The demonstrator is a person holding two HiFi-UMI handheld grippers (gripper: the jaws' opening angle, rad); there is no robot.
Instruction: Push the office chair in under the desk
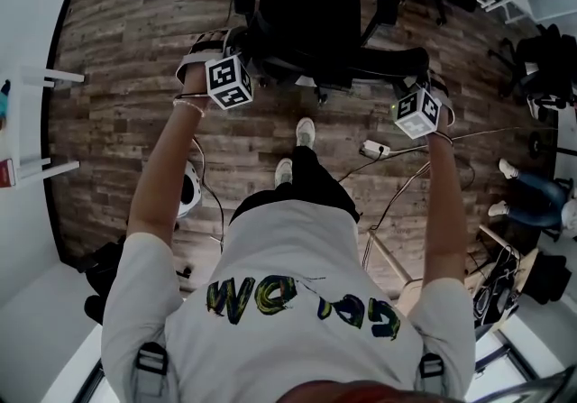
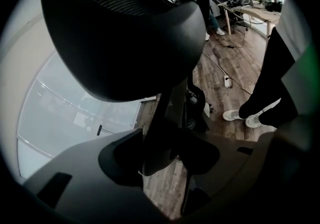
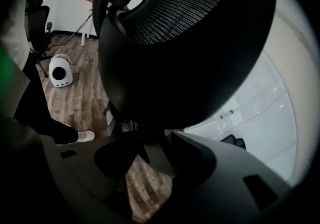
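Note:
A black office chair (image 1: pixel 306 9) stands on the wooden floor just ahead of me, seat away from me and mesh backrest (image 1: pixel 361 61) toward me. My left gripper (image 1: pixel 233 42) is at the backrest's left top corner and my right gripper (image 1: pixel 424 78) at its right top corner. In the left gripper view the backrest (image 2: pixel 115 32) fills the upper picture, and its dark frame runs down between the jaws of the left gripper (image 2: pixel 160 153), which are closed on it. The right gripper (image 3: pixel 150 153) likewise grips the frame under the backrest (image 3: pixel 190 42). I cannot make out a desk with certainty.
Cables and a white power strip (image 1: pixel 374 149) lie on the floor right of my feet (image 1: pixel 305 132). A white round device (image 1: pixel 187 189) sits at my left. More black chairs (image 1: pixel 550 59) and another person's legs (image 1: pixel 532 194) are at the right, and a white table (image 1: pixel 36 122) at the left.

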